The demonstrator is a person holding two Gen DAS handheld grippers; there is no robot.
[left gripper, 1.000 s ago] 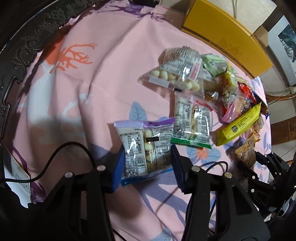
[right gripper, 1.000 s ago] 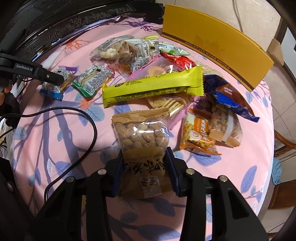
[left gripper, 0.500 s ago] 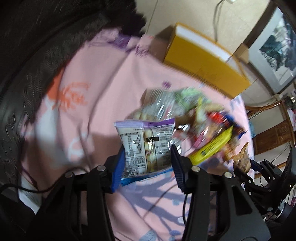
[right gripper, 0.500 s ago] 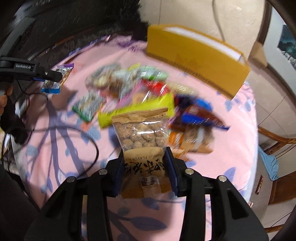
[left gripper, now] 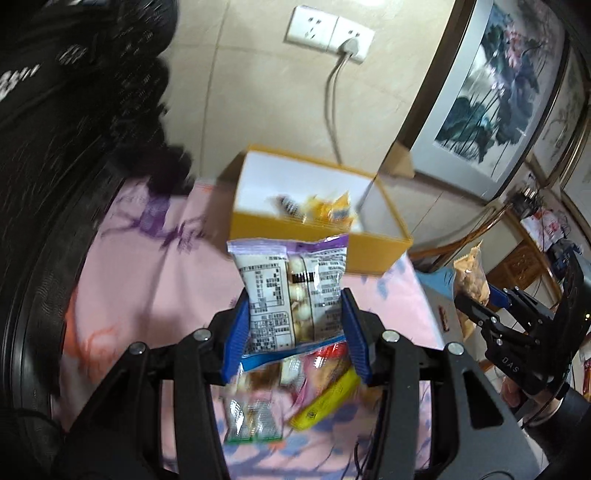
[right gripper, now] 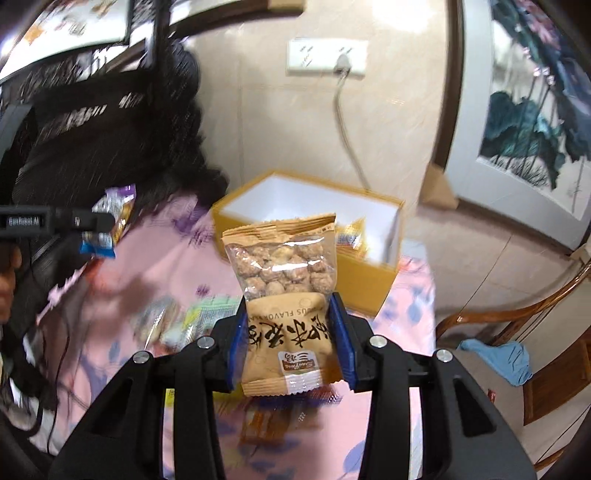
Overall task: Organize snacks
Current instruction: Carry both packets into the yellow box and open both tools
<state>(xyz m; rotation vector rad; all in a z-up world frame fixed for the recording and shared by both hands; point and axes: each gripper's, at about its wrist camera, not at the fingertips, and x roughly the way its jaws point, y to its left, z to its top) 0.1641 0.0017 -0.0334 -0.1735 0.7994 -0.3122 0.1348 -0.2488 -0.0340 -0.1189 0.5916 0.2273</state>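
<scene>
My left gripper [left gripper: 293, 332] is shut on a clear snack packet with a purple top and white balls inside [left gripper: 291, 291], held in the air in front of the yellow box [left gripper: 317, 236]. My right gripper [right gripper: 288, 343] is shut on a tan packet of brown nut clusters [right gripper: 284, 280], also lifted and facing the same yellow box [right gripper: 369, 273]. The box is open, white inside, with a few orange and yellow packets in it [left gripper: 325, 208]. The right gripper with its packet also shows at the right in the left wrist view [left gripper: 476, 295].
Loose snacks lie on the pink flowered tablecloth [left gripper: 155, 280] below the grippers, among them a yellow bar [left gripper: 325, 402] and a green-edged packet [left gripper: 251, 421]. A dark carved chair back [left gripper: 55, 147] stands left. A wooden chair [right gripper: 517, 332] stands right. A wall socket with cable [left gripper: 332, 33] is behind the box.
Both grippers have lifted their packets off the table and tilted up toward the yellow box. The box's open inside has come into view.
</scene>
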